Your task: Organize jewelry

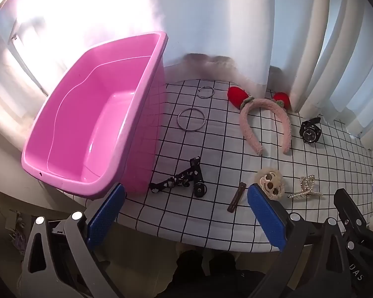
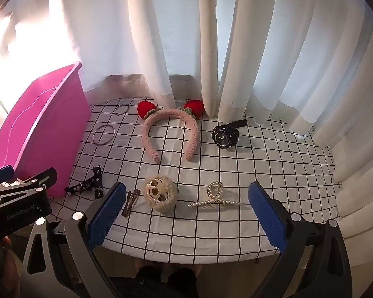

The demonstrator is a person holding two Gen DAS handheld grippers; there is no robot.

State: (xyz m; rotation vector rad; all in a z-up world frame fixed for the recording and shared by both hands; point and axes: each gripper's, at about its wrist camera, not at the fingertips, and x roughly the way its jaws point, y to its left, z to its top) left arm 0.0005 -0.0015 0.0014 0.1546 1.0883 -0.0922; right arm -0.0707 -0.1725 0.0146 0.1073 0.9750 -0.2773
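Observation:
An empty pink tub (image 1: 94,124) stands at the table's left; it also shows in the right wrist view (image 2: 37,124). On the checked cloth lie two metal rings (image 1: 191,120) (image 2: 104,134), a pink fuzzy headband with red strawberries (image 1: 263,124) (image 2: 170,129), a black watch (image 1: 310,131) (image 2: 225,134), a black patterned clip (image 1: 184,181) (image 2: 87,185), a brown hair clip (image 1: 236,197) (image 2: 130,202), a fluffy sloth-face clip (image 1: 269,183) (image 2: 160,193) and a pearl claw clip (image 1: 305,187) (image 2: 215,197). My left gripper (image 1: 186,213) is open and empty at the front edge. My right gripper (image 2: 186,213) is open and empty before the sloth and pearl clips.
White curtains (image 2: 236,49) hang along the back and right of the table and touch the cloth (image 2: 261,173). The table's front edge (image 2: 199,258) is just under the grippers. The left gripper's body (image 2: 17,198) shows at the right view's left.

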